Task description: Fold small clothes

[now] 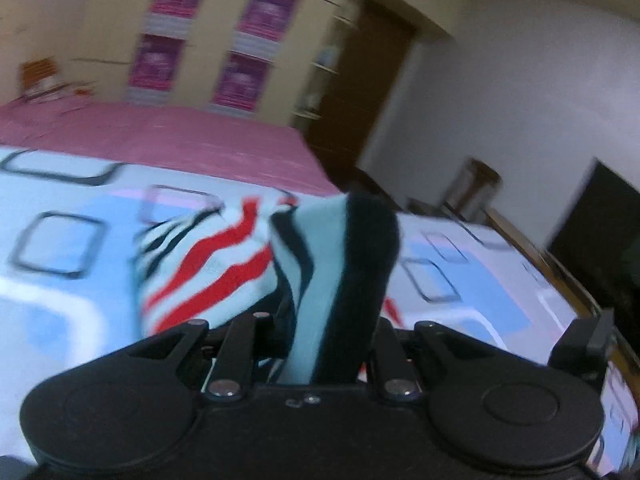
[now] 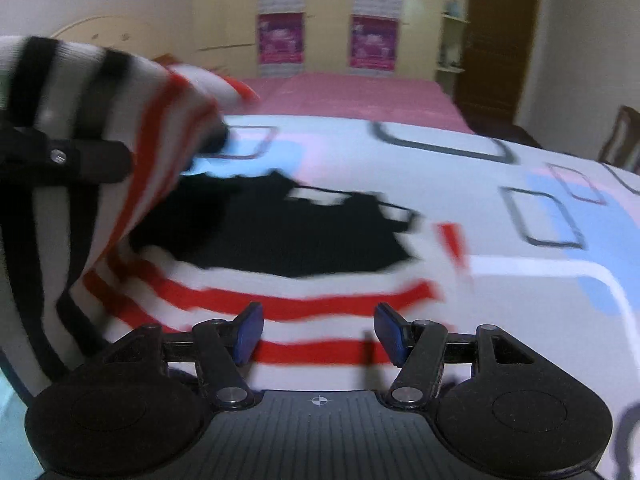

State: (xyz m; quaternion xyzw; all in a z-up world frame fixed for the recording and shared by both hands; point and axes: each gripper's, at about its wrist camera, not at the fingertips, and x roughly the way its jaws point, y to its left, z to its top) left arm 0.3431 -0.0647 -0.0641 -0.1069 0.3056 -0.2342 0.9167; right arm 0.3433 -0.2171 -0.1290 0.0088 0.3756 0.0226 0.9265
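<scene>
Black tool (image 2: 319, 334), blue fingertip pads (image 2: 249, 332), silver pivot screws, round black side discs

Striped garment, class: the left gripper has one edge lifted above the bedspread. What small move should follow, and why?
Probably carry the lifted edge across and lay it on the flat part. The left gripper is shut on the striped garment, its raised side curling over, while the rest lies on the bedspread. The right gripper is open just above the flat part, gripping nothing.
</scene>
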